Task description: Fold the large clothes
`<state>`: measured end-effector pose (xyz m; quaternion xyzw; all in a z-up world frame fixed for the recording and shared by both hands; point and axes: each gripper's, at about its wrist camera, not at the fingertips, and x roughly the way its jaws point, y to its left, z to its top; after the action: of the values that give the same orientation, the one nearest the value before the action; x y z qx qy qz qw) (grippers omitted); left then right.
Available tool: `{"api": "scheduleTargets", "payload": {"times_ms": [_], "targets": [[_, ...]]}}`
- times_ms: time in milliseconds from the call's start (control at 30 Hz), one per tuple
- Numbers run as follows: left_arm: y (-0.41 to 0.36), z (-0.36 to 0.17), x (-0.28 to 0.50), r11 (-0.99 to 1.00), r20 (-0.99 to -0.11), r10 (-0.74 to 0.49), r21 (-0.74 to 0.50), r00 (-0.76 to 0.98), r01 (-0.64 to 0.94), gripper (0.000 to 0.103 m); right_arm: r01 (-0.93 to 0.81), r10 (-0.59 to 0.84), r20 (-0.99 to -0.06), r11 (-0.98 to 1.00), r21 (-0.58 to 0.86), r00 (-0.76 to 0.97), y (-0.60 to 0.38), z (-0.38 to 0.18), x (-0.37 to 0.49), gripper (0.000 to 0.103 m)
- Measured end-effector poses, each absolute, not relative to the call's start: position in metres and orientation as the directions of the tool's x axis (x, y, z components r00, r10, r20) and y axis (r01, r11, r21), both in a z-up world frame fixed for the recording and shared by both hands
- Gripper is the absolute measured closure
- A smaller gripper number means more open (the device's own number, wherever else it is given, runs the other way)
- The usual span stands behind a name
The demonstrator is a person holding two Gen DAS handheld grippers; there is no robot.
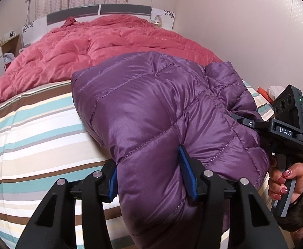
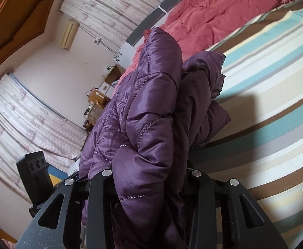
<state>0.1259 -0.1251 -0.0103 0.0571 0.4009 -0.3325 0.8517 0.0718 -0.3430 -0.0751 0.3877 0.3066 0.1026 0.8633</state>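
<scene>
A quilted purple puffer jacket [image 1: 151, 103] is folded into a thick bundle over the striped bed sheet [image 1: 37, 134]. My left gripper [image 1: 150, 178] is shut on its near edge, and both blue pads [image 1: 187, 174] press into the padding. The right gripper's black body [image 1: 286, 132] shows at the right, held by a hand [image 1: 284, 180], its fingers buried in the jacket's side. In the right wrist view the jacket [image 2: 151, 114] bunches up between the arms of my right gripper [image 2: 151, 178] and hides its pads; part of the bundle is raised off the sheet [image 2: 265, 114].
A rumpled pink quilt [image 1: 99, 41] covers the far half of the bed up to the headboard [image 1: 97, 10]. A wall [image 1: 244, 31] runs close along the bed's right side. Bedside furniture [image 2: 97, 101] and curtains [image 2: 27, 120] stand past the other side.
</scene>
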Motion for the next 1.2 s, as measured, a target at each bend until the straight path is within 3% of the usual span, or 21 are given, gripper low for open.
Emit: {"api": "scheduleTargets", "payload": {"times_ms": [600, 933, 1200], "targets": [[-0.030, 0.025, 0.103, 0.864, -0.658, -0.438, -0.119, 0.612, 0.490, 0.053, -0.112, 0.527, -0.382, 0.684, 0.721, 0.759, -0.274, -0.041, 0.102, 0.067], [0.034, 0.009, 0.119, 0.919, -0.660, -0.358, -0.124, 0.660, 0.374, 0.053, -0.173, 0.600, -0.406, 0.681, 0.712, 0.689, -0.208, -0.043, 0.139, 0.067], [0.070, -0.031, 0.156, 0.946, -0.688, -0.318, -0.180, 0.653, 0.270, 0.053, -0.174, 0.569, -0.476, 0.744, 0.645, 0.670, -0.172, -0.057, 0.183, 0.067]]}}
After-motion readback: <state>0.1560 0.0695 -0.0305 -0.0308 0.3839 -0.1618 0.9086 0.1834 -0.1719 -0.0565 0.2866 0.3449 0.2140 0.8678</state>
